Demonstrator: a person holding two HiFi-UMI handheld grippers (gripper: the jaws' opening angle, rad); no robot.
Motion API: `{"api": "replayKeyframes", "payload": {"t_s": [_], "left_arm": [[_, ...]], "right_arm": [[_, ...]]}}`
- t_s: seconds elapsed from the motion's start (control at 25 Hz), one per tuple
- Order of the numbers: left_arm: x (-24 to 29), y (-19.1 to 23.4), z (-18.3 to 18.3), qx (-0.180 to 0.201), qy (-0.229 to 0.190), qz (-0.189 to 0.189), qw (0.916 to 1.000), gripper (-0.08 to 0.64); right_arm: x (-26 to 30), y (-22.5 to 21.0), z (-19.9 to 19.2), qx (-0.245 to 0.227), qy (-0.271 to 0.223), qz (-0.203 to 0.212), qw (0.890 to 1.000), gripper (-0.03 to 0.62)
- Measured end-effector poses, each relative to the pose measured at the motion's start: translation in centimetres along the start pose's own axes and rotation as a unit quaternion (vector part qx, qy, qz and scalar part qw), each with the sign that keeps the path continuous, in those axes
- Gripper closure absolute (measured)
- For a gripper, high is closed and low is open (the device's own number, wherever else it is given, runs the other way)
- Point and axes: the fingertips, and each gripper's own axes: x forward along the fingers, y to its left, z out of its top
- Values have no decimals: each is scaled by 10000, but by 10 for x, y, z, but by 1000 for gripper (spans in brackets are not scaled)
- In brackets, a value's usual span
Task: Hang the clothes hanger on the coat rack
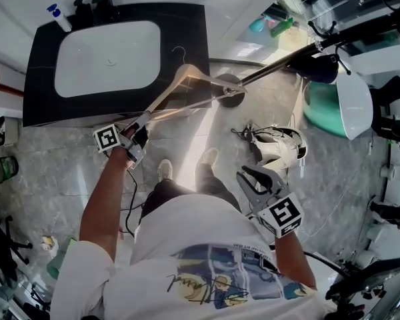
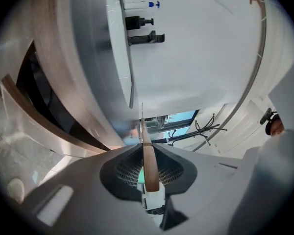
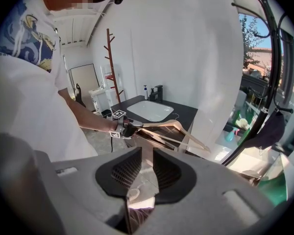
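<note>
Two grippers, one load: at left, your left gripper (image 1: 141, 122) is clamped on one end of the wooden clothes hanger (image 1: 203, 77), holding it out over the dark vanity counter (image 1: 187, 25). The black coat rack (image 1: 280, 62) stands to the right, its round base showing at the hanger's far tip. Your right gripper (image 1: 249, 177) points downward, jaws narrowly apart on nothing.
</note>
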Motion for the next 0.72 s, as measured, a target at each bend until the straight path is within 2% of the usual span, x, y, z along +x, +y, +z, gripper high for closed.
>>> {"api": "replayKeyframes", "payload": {"t_s": [0.16, 0.24, 0.36, 0.48, 0.56, 0.64, 0.72], "left_arm": [[3, -10, -3, 828, 194, 457, 9953, 506], [8, -22, -6, 1019, 270, 523, 9931, 508], [14, -36, -6, 1539, 407, 525, 9859, 508], [22, -52, -8, 1765, 432, 477, 9822, 509], [31, -66, -14, 1786, 465, 388, 9821, 509], [42, -86, -20, 1904, 524, 141, 9802, 509], [54, -106, -30, 1834, 563, -102, 9814, 509]], "right_arm": [[4, 1, 4, -32, -134, 48, 9999, 520], [4, 1, 4, -32, -178, 38, 9998, 520], [2, 1, 3, 5, -221, -1, 9998, 520], [-2, 0, -1, 64, -281, -81, 9996, 520], [-5, -1, -5, 110, -325, -153, 9993, 520], [-8, -2, -8, 166, -363, -222, 9990, 520], [-11, -3, -12, 227, -391, -270, 9986, 520]]}}
